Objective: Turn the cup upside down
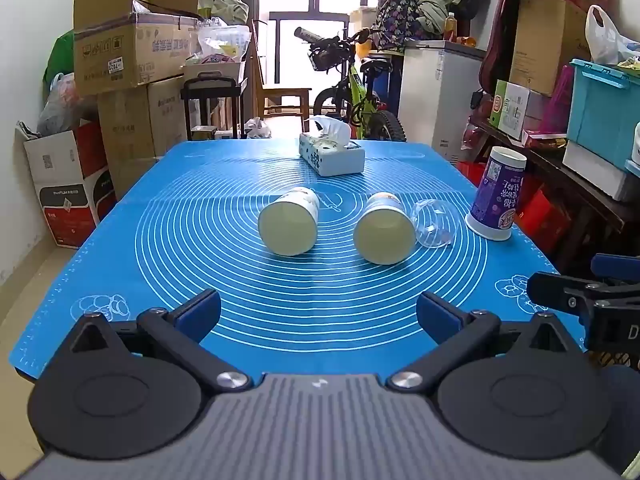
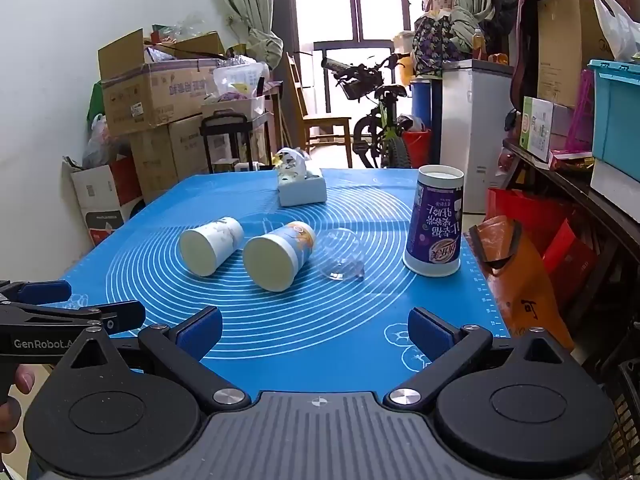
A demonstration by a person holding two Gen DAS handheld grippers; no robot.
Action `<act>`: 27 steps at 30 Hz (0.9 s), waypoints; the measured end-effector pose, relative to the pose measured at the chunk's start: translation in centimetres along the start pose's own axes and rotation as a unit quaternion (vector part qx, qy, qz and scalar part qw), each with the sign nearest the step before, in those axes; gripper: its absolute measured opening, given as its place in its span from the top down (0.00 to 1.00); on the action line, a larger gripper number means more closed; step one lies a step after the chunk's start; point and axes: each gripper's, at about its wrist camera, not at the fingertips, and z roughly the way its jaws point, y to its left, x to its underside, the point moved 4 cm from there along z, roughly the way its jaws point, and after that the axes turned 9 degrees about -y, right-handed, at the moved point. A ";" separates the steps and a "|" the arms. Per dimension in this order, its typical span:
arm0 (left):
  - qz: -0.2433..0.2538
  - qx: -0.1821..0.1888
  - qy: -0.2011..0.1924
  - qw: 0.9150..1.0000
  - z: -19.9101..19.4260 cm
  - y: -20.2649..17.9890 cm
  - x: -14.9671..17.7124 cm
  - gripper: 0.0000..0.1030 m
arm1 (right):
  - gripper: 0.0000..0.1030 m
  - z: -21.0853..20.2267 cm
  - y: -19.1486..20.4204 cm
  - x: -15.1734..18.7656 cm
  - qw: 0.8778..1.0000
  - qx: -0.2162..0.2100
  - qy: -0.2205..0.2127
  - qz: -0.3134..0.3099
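Cups (image 1: 289, 226) (image 1: 385, 229) lie sideways, clear cup (image 1: 435, 223) faint; both grippers' (image 1: 318, 314) (image 2: 316, 330) fingers spread, empty.

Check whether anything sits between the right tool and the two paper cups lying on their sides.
Nothing visible does. Only bare blue mat separates the open right tool from the nearer cup and the farther cup. The clear cup lies beside them, off the path.

Both wrist cams sit low at the near edge of the blue mat (image 1: 160, 240), looking along it toward the window. Left one's further left; they share the two tipped paper cups (image 2: 280, 256) and tissue box (image 1: 332, 156).
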 end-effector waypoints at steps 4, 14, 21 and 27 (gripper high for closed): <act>-0.004 0.001 0.000 1.000 -0.1 0.0 0.0 0.00 | 0.04 0.1 0.1 0.0 1.000 0.000 0.004 0.001; -0.006 0.001 0.001 1.000 0.0 -0.2 0.0 0.00 | 0.04 0.1 -0.6 0.4 1.000 -0.001 0.004 -0.001; -0.006 0.001 -0.001 1.000 -0.2 -0.2 -0.3 0.01 | 0.04 -0.1 0.1 0.1 1.000 0.001 0.002 -0.006; -0.005 0.001 0.000 1.000 -0.5 -0.2 -0.4 0.00 | 0.04 -0.1 0.1 0.1 1.000 0.001 0.003 -0.006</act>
